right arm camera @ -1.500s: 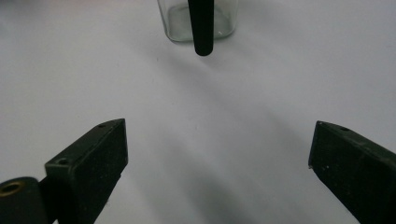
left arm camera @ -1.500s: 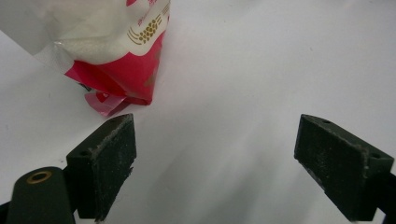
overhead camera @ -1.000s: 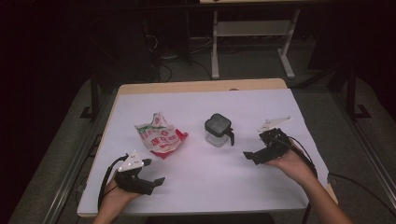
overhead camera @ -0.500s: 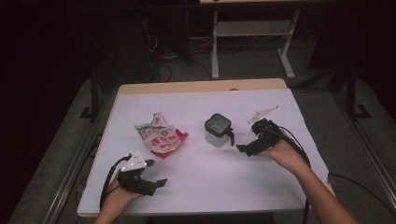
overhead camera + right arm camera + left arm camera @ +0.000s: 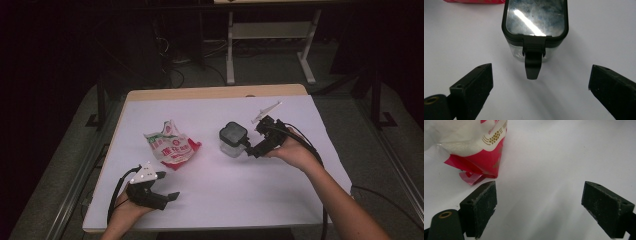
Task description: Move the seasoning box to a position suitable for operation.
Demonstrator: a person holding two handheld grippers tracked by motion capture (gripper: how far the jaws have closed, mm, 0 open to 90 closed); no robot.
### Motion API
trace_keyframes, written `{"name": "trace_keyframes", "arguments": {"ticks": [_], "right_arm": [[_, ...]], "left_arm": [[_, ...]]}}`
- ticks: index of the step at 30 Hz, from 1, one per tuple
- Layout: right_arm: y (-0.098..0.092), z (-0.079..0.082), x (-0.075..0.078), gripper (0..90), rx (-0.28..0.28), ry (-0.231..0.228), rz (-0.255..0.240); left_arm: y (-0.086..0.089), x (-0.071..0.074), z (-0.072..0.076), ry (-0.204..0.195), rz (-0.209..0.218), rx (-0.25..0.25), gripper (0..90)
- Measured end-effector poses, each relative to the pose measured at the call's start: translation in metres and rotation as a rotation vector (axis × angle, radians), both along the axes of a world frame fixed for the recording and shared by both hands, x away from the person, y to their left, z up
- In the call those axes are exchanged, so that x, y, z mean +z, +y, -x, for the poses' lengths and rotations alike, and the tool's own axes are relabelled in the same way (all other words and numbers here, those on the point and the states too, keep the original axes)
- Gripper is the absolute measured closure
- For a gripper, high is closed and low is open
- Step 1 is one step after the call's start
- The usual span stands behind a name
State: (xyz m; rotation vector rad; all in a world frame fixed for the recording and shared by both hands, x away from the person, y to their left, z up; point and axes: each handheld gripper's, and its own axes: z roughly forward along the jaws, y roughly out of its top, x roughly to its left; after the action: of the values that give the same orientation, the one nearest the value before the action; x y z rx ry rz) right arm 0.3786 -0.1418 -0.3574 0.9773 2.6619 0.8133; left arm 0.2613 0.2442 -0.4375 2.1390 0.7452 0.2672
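Note:
A small clear container with a black lid [image 5: 233,138] stands at the middle of the white table [image 5: 220,200]. Its lid latch tab [image 5: 532,65] sticks out toward my right gripper [image 5: 252,145], which is open just to the container's right, jaws wide apart with nothing between them [image 5: 540,93]. A crumpled red-and-white food bag [image 5: 172,145] lies left of the container. My left gripper [image 5: 165,186] rests open near the table's front left, a short way in front of the bag [image 5: 474,150], holding nothing [image 5: 539,207].
The table's wooden far edge [image 5: 215,92] shows behind the white sheet. A white metal stand [image 5: 270,45] and cables sit on the dark floor beyond. Bare table surface stretches in front of the container and the bag.
My right gripper has moved left and forward, from the right side of the table up to the container's latch side. The left gripper has stayed in place.

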Motion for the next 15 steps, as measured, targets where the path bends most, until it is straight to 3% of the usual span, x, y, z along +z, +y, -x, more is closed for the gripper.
{"name": "trace_keyframes", "arguments": {"ticks": [15], "right_arm": [[0.033, -0.03, 0.007, 3.7, 0.038, 0.023, 0.05]], "left_arm": [[-0.001, -0.001, 0.0, 0.007, -0.01, -0.017, 12.6]]}}
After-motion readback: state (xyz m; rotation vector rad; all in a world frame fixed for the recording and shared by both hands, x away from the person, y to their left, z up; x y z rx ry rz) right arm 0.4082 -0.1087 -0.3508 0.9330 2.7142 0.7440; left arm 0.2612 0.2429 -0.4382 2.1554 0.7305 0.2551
